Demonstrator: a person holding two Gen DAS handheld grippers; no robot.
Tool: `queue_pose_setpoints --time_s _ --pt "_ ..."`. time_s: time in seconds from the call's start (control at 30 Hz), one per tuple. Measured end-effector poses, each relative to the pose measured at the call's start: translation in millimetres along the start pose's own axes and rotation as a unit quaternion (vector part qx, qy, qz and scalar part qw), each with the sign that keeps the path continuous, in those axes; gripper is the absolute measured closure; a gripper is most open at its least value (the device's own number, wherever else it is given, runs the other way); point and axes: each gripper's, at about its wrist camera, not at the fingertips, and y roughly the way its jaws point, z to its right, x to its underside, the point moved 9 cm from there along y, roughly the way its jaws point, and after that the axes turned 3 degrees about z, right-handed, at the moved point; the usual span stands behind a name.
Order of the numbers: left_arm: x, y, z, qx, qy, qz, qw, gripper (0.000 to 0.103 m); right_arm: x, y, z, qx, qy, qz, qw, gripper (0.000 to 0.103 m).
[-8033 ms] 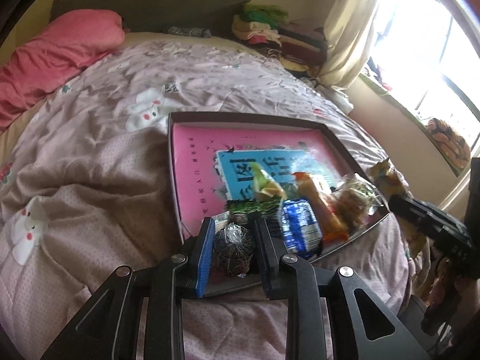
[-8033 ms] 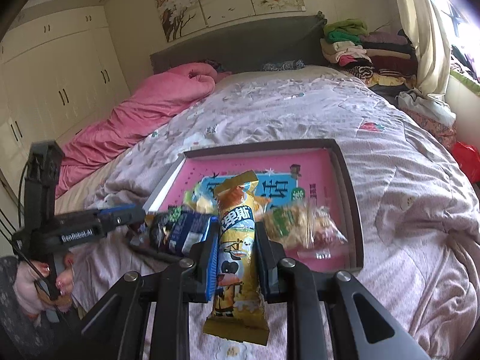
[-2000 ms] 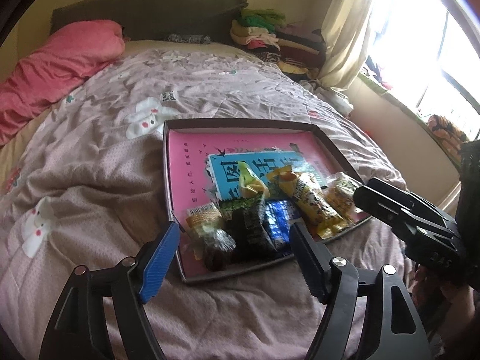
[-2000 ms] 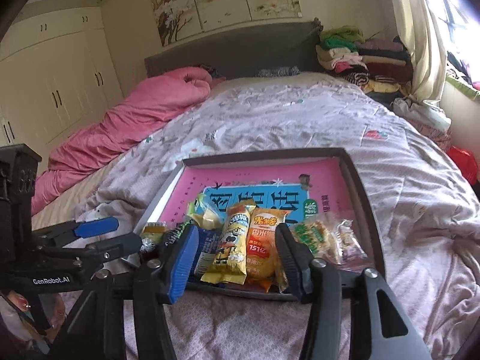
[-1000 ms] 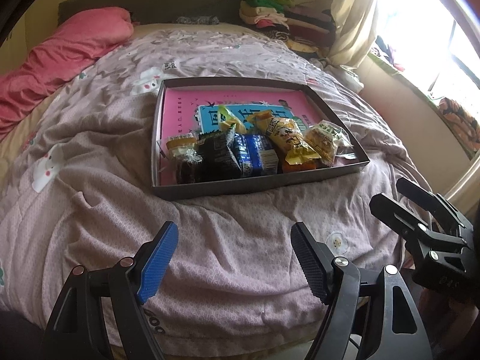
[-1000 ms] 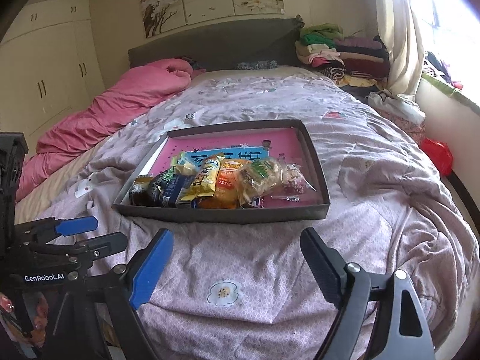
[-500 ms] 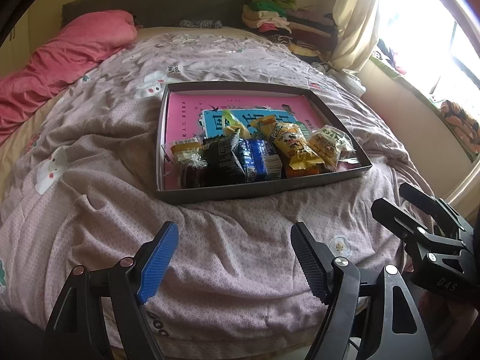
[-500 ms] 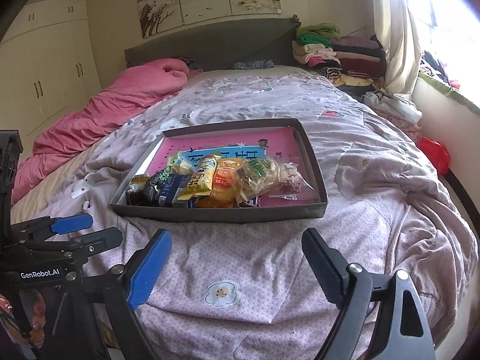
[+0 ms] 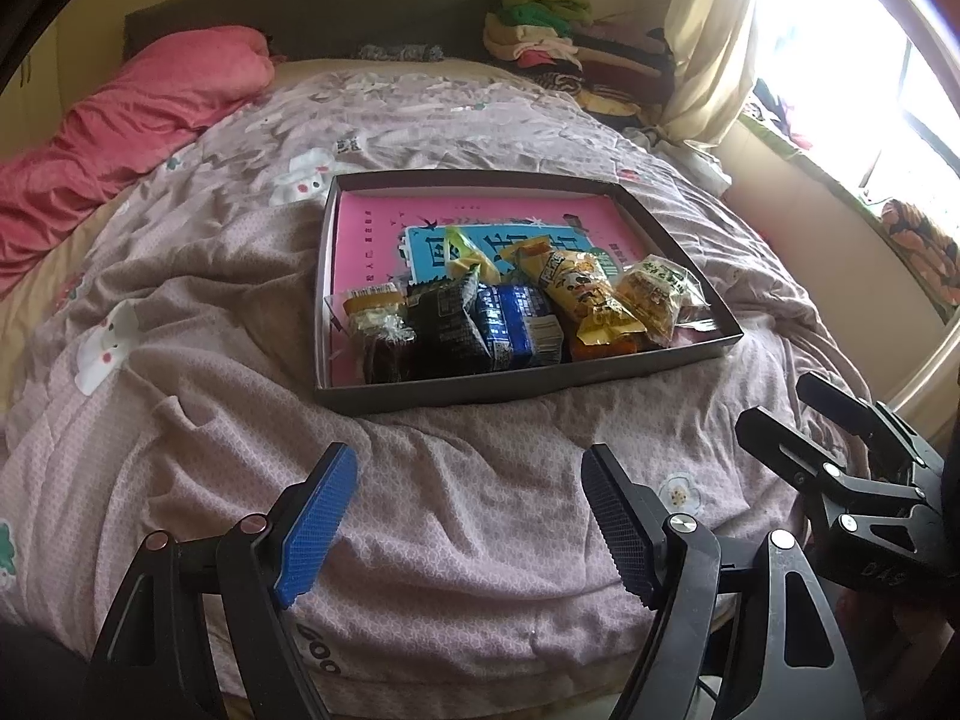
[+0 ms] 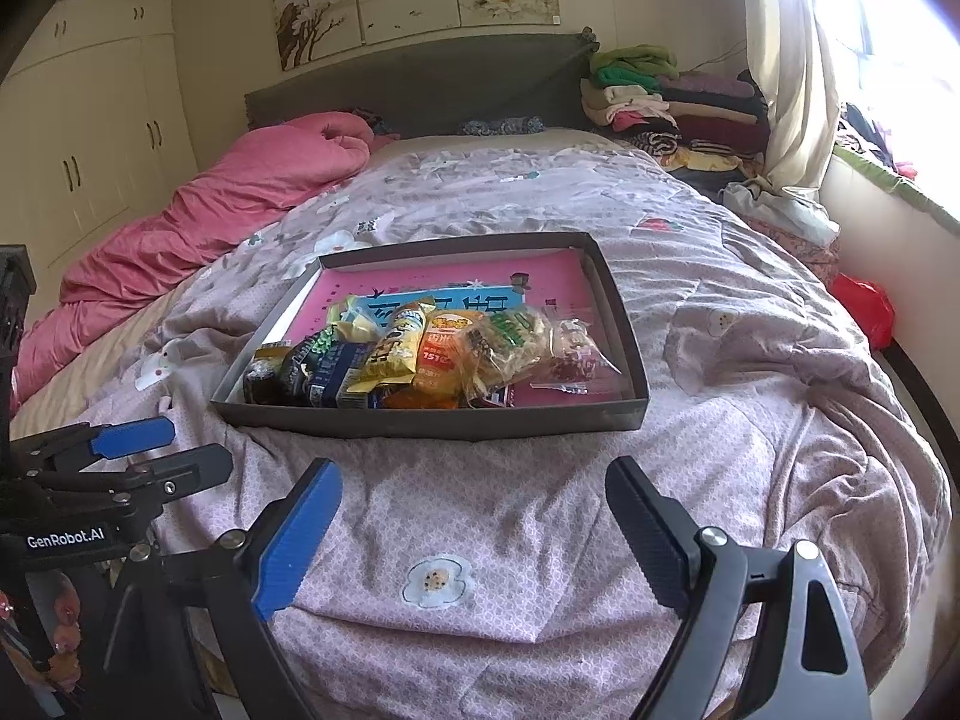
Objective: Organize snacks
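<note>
A shallow dark tray (image 9: 510,387) with a pink and blue printed bottom lies on the bed. A row of snacks fills its near end: a brown wrapped cake (image 9: 375,330), a black packet (image 9: 447,324), a blue packet (image 9: 516,324), a yellow packet (image 9: 585,288) and a clear bag (image 9: 657,294). The right wrist view shows the same tray (image 10: 432,420), with an orange packet (image 10: 444,348) beside the yellow packet (image 10: 393,351). My left gripper (image 9: 468,459) hangs open and empty over the quilt, short of the tray. My right gripper (image 10: 473,471) is open and empty there too.
The tray sits on a lilac quilt (image 9: 180,396). A pink duvet (image 10: 240,192) is bunched at the back left, and folded clothes (image 10: 660,96) are stacked by the headboard. In each wrist view the other gripper shows at the frame's edge: right gripper (image 9: 780,402), left gripper (image 10: 195,444).
Eight seconds ago each gripper was shut on a snack at the tray. Both have since let go, opened and drawn back toward the foot of the bed. Over the last second hardly anything shifted.
</note>
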Motion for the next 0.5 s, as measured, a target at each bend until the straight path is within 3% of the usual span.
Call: queue_pose_setpoints --time_s 0.5 --pt "-1.8 -4.6 11.7 0.002 0.028 0.008 0.9996 0.024 1.6 2.5 1.2 0.003 -0.001 -0.002 1.0 0.013"
